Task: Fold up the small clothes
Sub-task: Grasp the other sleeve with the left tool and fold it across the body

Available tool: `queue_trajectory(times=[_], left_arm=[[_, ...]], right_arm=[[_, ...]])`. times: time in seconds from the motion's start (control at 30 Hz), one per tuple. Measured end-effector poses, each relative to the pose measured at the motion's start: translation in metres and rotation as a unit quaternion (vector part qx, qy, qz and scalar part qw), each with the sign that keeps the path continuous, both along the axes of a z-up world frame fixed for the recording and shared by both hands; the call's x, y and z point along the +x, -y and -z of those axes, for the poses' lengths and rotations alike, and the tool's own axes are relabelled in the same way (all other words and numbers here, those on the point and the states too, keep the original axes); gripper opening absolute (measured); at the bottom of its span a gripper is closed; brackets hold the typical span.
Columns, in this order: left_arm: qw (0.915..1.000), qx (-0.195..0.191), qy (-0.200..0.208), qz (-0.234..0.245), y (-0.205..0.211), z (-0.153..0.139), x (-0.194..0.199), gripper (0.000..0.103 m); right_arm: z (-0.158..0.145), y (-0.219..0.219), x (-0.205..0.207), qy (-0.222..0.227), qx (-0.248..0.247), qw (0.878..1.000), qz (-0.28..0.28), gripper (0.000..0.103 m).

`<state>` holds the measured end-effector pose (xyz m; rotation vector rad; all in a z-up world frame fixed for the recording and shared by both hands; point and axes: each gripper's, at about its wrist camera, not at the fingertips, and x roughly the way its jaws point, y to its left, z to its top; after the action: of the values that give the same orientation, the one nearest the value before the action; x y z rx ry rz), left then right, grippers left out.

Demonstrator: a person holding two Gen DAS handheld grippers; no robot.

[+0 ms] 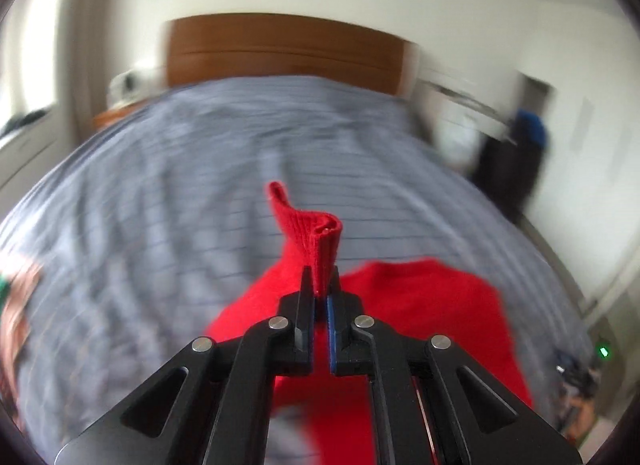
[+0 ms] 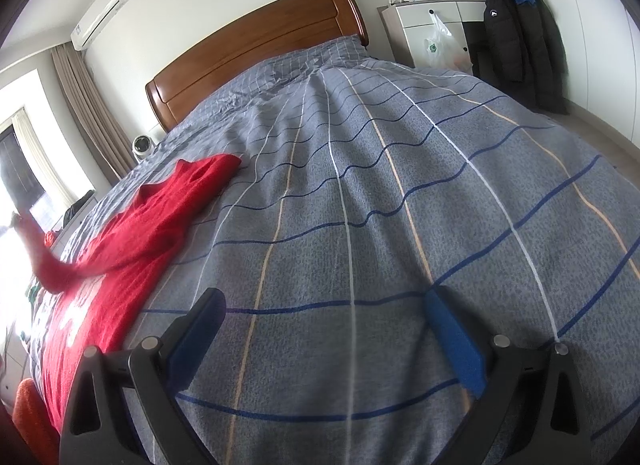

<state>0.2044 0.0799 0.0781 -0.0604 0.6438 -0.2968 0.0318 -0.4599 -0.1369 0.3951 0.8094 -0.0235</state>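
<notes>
We're over the bed [image 2: 360, 193], a wide grey quilt with a grid of blue, white and tan lines, wooden headboard [image 2: 256, 45] at the far end. Spread along its left side lies our red knit sweater [image 2: 132, 233], body flat on the quilt, one sleeve pulled up off the fabric. It looks soft, light and floppy to us, a knit that will sag and stretch wherever it hangs free, so the ribbed cuff and hems are the firm places to take hold.

And that's where the left gripper [image 1: 320, 285] has it: jaws clenched on the ribbed cuff [image 1: 320, 237], which sticks up rolled between the tips. The right gripper [image 2: 324, 329] hangs over bare quilt, jaws released and wide, nothing between them.

The left wrist view gives us the pinch close up but smears the room in blur. The right wrist view is sharp and gives us the whole garment, the neckline, the raised sleeve stretching out to the frame's left edge, plus the dark jacket [image 2: 516, 33] hanging by the wall.
</notes>
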Motion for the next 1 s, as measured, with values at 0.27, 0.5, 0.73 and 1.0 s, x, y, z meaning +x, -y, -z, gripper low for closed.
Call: queue_trajectory(times=[0.27, 0.5, 0.73, 1.0], left_arm=[[0.9841, 0.053, -0.084, 0.148, 0.196, 0.079, -0.009, 0.048], [0.9769, 0.080, -0.094, 0.174, 0.158, 0.115, -0.077, 0.074], [0.9859, 0.080, -0.141, 0.041, 0.024, 0.148, -0.067, 0.080], [0.9892, 0.066, -0.130, -0.017, 0.024, 0.182, -0.025, 0.062]], right_arm=[[-0.001, 0.000, 0.000, -0.001, -0.003, 1.000, 0.000, 0.099], [-0.001, 0.001, -0.001, 0.003, 0.001, 1.000, -0.001, 0.099], [-0.001, 0.001, -0.003, 0.011, 0.003, 1.000, 0.000, 0.099], [-0.002, 0.000, -0.003, 0.007, -0.003, 1.000, 0.001, 0.099]])
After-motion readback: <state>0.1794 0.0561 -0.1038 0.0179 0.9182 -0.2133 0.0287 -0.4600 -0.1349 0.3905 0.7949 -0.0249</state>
